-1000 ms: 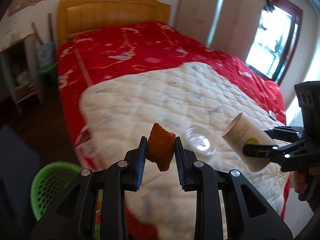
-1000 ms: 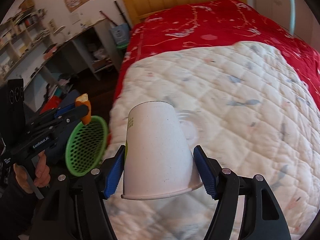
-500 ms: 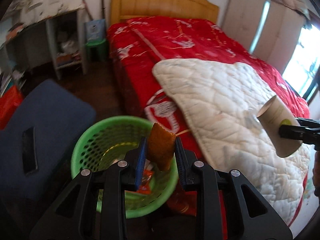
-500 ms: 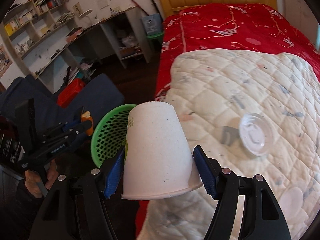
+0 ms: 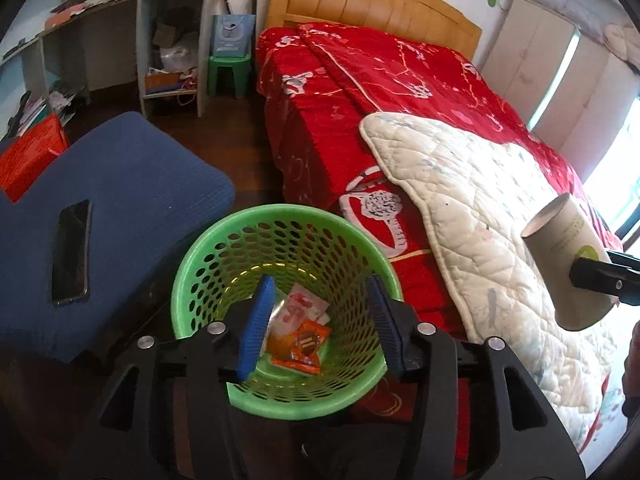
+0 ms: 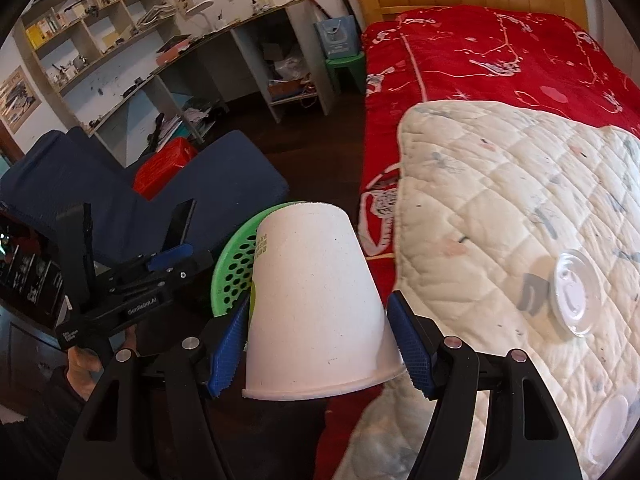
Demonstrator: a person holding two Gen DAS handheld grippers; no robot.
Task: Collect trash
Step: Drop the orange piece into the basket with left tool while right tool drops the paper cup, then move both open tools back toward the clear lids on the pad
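My left gripper (image 5: 320,284) hangs over the green mesh basket (image 5: 192,264), its jaws opening with nothing between them. An orange-brown scrap (image 5: 277,345) lies at the basket's bottom among snack wrappers (image 5: 306,346). My right gripper (image 6: 319,304) is shut on a white paper cup (image 6: 312,312), held rim toward the camera and base pointing away. In the left wrist view that cup (image 5: 568,264) hovers above the quilt, right of the basket. From the right wrist, the basket's rim (image 6: 236,268) shows behind the cup, with the left gripper (image 6: 172,260) beside it.
A bed with a red cover (image 5: 400,92) and a white quilt (image 5: 480,208) fills the right side. On the quilt lies a clear plastic lid (image 6: 576,292). Left of the basket, a blue cushion (image 5: 132,184) carries a phone (image 5: 70,254). Desk shelves (image 6: 192,80) line the far wall.
My left gripper swung from above the quilt to over the basket and opened; the orange scrap left its jaws. The right gripper carried the cup leftward toward the basket.
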